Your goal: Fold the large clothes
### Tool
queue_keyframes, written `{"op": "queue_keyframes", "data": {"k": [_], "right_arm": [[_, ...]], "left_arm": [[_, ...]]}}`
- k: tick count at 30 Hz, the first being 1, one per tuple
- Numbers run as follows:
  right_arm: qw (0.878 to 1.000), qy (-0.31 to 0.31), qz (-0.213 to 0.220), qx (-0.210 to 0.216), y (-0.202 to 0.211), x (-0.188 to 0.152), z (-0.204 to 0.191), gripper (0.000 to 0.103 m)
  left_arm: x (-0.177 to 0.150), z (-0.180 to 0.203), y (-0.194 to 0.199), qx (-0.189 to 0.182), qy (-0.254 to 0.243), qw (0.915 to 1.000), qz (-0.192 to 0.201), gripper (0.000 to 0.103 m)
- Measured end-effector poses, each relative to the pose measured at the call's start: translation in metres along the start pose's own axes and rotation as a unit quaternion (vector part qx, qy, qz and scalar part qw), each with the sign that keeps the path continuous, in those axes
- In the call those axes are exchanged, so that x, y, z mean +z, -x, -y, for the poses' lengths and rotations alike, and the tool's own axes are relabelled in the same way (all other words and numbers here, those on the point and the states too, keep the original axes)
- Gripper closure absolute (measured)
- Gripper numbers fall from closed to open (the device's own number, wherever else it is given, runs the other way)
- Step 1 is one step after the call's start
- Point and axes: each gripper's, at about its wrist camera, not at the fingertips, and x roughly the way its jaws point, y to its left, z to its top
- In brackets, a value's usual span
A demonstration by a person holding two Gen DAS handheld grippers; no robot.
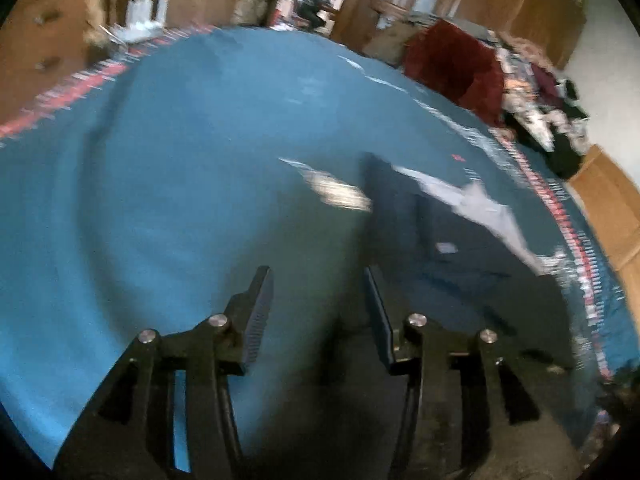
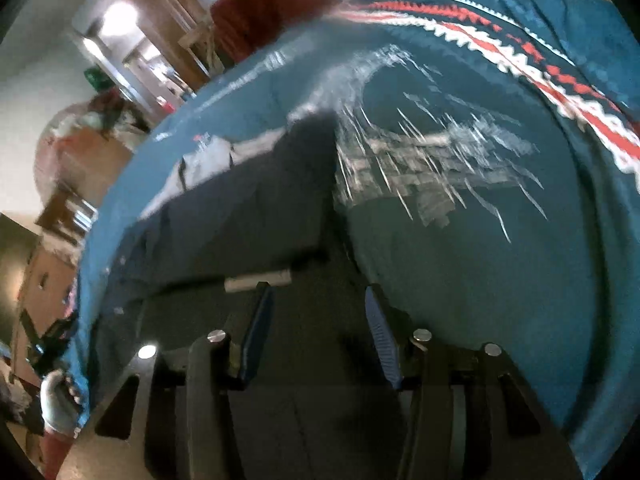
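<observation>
Both tongs, left gripper & right gripper, are held wide open & empty over the dark navy garment, laid flat on the teal patterned blanket w/ its pale lining at 2 o'clock, prob. ready for edge pinching.

Left claw jaws spread apart, empty, right claw jaws likewise apart, empty, gloved hand at lower left

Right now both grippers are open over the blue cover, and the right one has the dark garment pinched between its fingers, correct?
Not quite. The right gripper is open above the dark garment with nothing between its fingers, as the right wrist view shows. The left gripper is open too, over the blue cover.
</observation>
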Motion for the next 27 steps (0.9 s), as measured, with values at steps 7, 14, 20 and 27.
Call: {"op": "queue_keyframes", "data": {"k": [7, 14, 20, 27], "right_arm": [[0.997, 0.037, -0.043, -0.042, 0.012, -0.065, -0.034, 0.048], [0.995, 0.062, -0.043, -0.070, -0.012, -0.084, -0.078, 0.048], [0.988, 0.073, -0.021, -0.137, -0.047, -0.084, -0.091, 0.038], [0.976, 0.109, 0.015, -0.189, -0.068, -0.096, -0.090, 0.008]], "left_arm": [[-0.014, -0.076, -0.022, 0.070, -0.003, 0.9968, -0.038, 0.057], [-0.020, -0.070, -0.033, 0.051, -0.034, 0.9979, -0.020, 0.030], [-0.022, -0.063, -0.026, 0.020, -0.046, 0.9984, -0.025, 0.007], [-0.026, -0.057, -0.026, 0.019, -0.059, 0.9975, -0.033, 0.000]]}}
